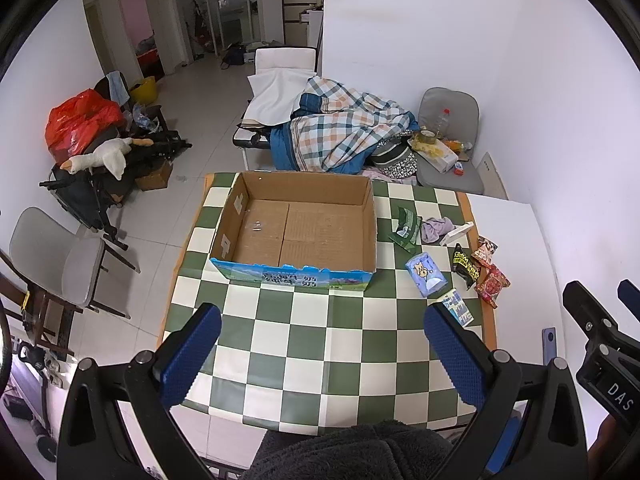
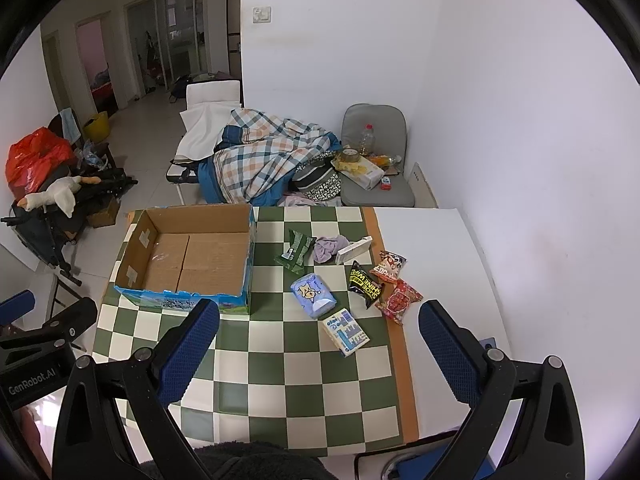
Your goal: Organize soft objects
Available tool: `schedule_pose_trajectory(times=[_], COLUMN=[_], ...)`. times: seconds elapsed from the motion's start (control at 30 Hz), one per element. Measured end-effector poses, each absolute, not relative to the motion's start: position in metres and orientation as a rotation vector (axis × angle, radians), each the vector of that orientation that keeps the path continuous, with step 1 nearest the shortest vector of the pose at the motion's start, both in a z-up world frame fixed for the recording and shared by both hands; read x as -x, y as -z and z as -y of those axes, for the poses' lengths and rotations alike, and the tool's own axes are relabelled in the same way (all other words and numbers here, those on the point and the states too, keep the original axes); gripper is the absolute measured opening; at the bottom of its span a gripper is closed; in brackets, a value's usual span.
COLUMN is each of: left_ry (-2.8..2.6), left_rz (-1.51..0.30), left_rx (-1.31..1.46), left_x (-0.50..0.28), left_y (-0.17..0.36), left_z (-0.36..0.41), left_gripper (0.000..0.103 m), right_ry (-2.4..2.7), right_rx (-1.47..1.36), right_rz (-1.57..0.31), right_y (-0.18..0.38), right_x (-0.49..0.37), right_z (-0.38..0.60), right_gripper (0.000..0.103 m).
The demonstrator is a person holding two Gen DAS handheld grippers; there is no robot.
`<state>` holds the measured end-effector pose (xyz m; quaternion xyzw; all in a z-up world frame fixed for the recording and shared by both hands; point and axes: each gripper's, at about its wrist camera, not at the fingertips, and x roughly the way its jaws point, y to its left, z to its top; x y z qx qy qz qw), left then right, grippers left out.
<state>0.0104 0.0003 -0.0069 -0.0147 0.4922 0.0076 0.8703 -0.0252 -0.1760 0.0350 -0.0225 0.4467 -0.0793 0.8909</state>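
An open, empty cardboard box (image 1: 296, 228) (image 2: 188, 256) stands on the green-and-white checkered table (image 1: 320, 352) (image 2: 296, 384). To its right lie a purple cloth (image 1: 437, 229) (image 2: 330, 248), a green wipes pack (image 1: 406, 226) (image 2: 295, 254), a blue tissue pack (image 1: 426, 274) (image 2: 313, 294), a small blue-white box (image 1: 456, 306) (image 2: 346, 337), a white box (image 2: 354, 251) and several snack bags (image 2: 378, 284). My left gripper (image 1: 322, 354) is open and empty over the table's near part. My right gripper (image 2: 319, 350) is open and empty, near the blue-white box.
Behind the table stand a cot with a plaid blanket (image 1: 340, 128) (image 2: 264, 156) and a grey chair (image 1: 452, 144) holding a bottle and clutter. Another grey chair (image 1: 60, 264) and a loaded cart with a toy goose (image 1: 100, 156) stand on the left.
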Motion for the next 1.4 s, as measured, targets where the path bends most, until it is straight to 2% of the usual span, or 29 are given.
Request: schedule_pose_trajectory(times=[1.4], left_ry=[-0.012], left_rz=[-1.031], left_rx=[0.039], left_x=[-0.013], left_y=[0.007], left_z=[-0.004], left_gripper=[0.103], right_ry=[0.159], right_rx=[0.043], right_rz=[-0.936], right_y=[-0.033], right_x=[0.012], right_z=[0.169], right_gripper=[0.102])
